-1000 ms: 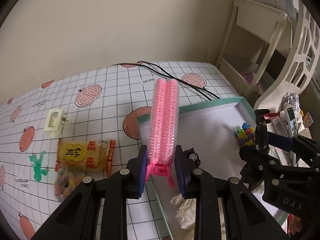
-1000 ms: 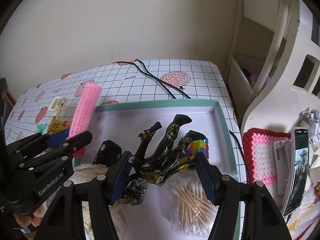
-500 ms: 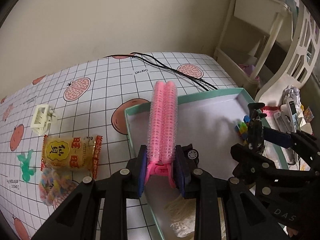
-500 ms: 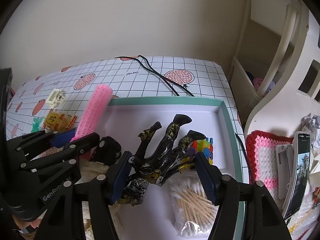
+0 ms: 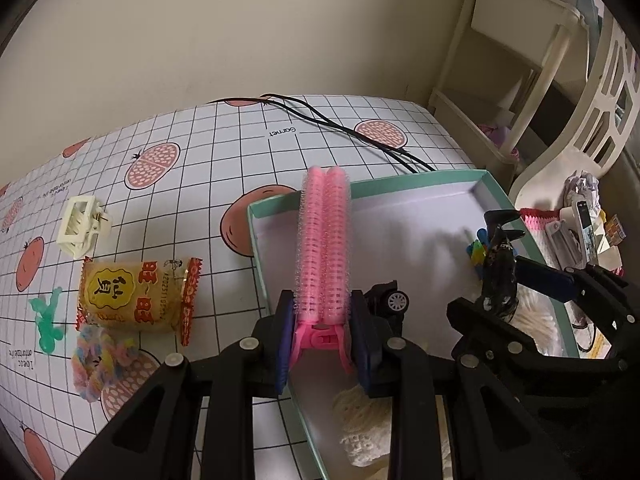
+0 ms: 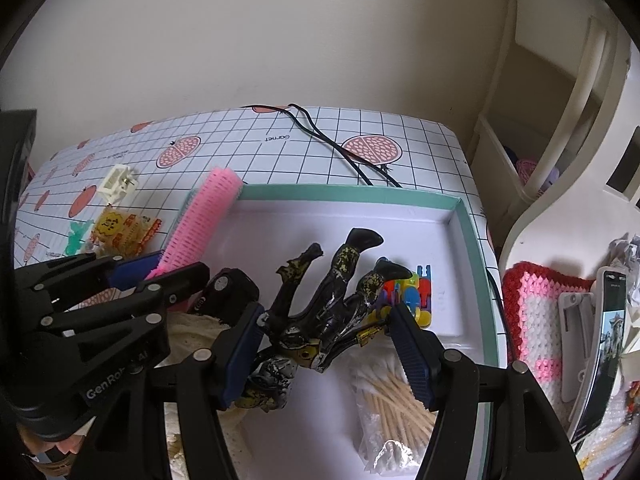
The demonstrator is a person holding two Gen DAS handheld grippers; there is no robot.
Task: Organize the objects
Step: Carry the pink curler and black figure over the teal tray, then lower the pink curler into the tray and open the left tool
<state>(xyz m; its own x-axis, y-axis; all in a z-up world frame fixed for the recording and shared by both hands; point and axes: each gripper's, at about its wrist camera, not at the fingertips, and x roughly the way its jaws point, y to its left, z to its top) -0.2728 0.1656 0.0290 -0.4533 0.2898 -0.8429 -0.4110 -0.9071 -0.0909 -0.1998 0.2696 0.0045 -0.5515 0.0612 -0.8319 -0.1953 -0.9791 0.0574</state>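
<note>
My left gripper is shut on the clip end of a long pink hair roller, which points away from me over the left rim of the teal-edged tray. The right wrist view shows the same roller and left gripper at the tray's left side. My right gripper is shut on a black and gold figurine, held above the tray floor. In the left wrist view the figurine and right gripper are at the right.
Inside the tray lie a black toy car, a colourful block toy, a bag of cotton swabs and a cream knitted piece. Left of the tray are a snack packet, a cream hair claw, a green figure and a scrunchie. Black cables run behind.
Both grips are the same. In the right wrist view the pink roller has drifted slightly right, over the tray's left rim. The figurine keeps its place between the right fingers.
</note>
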